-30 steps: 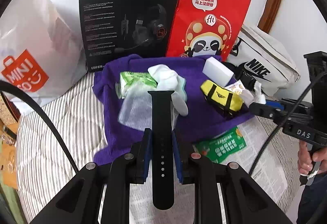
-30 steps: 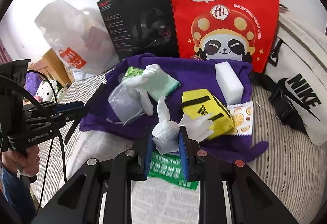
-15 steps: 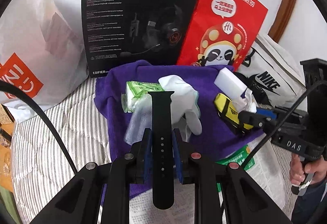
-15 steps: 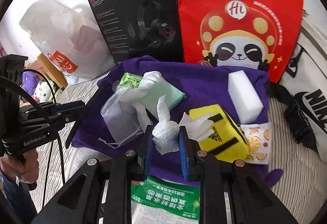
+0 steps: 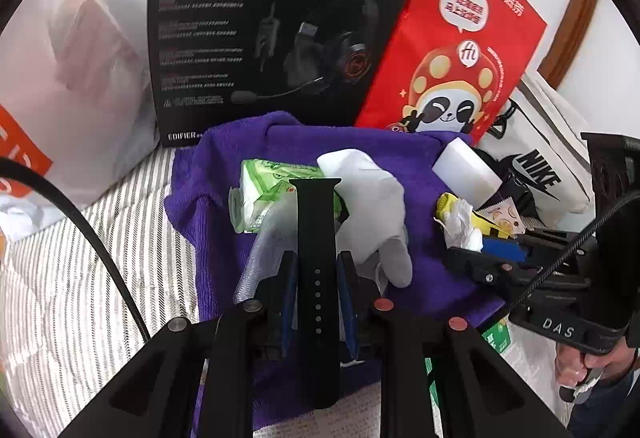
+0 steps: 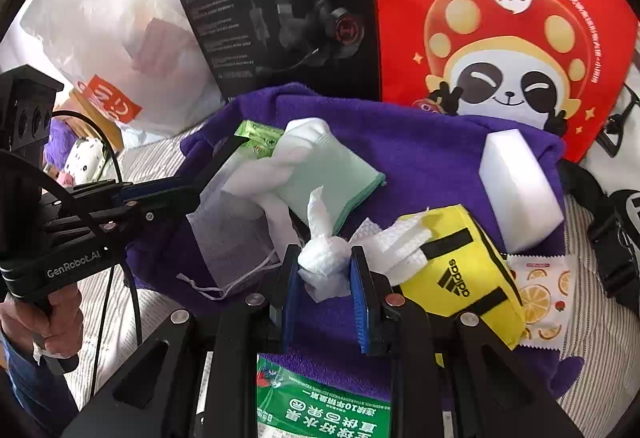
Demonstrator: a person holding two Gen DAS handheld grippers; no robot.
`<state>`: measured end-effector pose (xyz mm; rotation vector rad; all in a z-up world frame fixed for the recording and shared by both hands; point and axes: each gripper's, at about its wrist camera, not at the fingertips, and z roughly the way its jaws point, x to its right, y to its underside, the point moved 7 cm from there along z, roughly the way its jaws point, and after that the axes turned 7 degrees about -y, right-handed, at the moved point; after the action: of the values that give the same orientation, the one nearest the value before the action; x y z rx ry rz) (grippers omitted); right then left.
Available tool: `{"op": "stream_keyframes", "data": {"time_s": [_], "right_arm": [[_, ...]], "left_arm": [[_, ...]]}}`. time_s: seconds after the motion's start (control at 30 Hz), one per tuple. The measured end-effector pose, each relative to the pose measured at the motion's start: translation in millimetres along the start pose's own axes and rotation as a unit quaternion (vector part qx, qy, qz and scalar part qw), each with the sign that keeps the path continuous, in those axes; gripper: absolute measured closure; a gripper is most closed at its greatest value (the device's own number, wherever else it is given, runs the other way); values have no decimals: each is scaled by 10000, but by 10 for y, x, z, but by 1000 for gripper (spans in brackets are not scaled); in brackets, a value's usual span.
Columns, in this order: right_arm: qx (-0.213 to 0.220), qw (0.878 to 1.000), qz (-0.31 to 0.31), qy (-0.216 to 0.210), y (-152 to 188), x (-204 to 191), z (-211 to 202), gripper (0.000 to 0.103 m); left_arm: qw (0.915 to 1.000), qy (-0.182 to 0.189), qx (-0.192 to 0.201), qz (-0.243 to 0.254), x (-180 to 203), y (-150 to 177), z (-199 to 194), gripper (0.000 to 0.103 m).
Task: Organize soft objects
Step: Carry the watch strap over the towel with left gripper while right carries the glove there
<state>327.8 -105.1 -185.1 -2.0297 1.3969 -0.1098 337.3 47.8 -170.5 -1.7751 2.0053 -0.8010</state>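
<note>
L gripper (image 5: 316,270): jaws nearly closed, pinching a black strap (image 5: 316,258) (watch-band type, row of holes); strap's long axis runs along the fingers, sticking out fwd past the tips and back toward the cam
R gripper (image 6: 324,270): jaws narrow, clamped on a tissue wad (image 6: 324,258); one twisted end pokes up, loose ends flare to the right over the pouch
towel (image 6: 420,158): purple, spread on the striped bed; looks like the collecting spot, most soft stuff already lies on it
on towel: green pack (image 5: 272,182), white glove (image 5: 372,206), mesh bag (image 6: 236,234), sponge (image 6: 516,186), yellow pouch (image 6: 460,274); candy packet (image 6: 540,290) at the towel's right edge, just beside the pouch
key relation: towel lies ahead of and below both grippers, both tilted down at it; strap tip sits in line with the green pack and glove, above them (contact can't tell)
R side: wad hangs over bare towel, between mesh bag and pouch, nearer the pouch
nearer hand: R is nearer an open patch; L's drop zone is crowded, so strap prob. needs to go down lengthwise beside the glove
backdrop: black headset box (image 5: 280,30), red bag (image 6: 500,18), white plastic bag (image 5: 68,58), Nike bag (image 5: 552,166) (none in play, I think)
risk: wad may cling to the pads on release; strap may slide off the glove
</note>
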Motion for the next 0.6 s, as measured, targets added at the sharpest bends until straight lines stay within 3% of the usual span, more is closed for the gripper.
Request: {"op": "stream_keyframes", "data": {"time_s": [0.6], "right_arm": [[-456, 9986, 27, -274, 126, -61, 362, 76]], "left_arm": [[9996, 16, -269, -124, -109, 153, 275, 83]]}}
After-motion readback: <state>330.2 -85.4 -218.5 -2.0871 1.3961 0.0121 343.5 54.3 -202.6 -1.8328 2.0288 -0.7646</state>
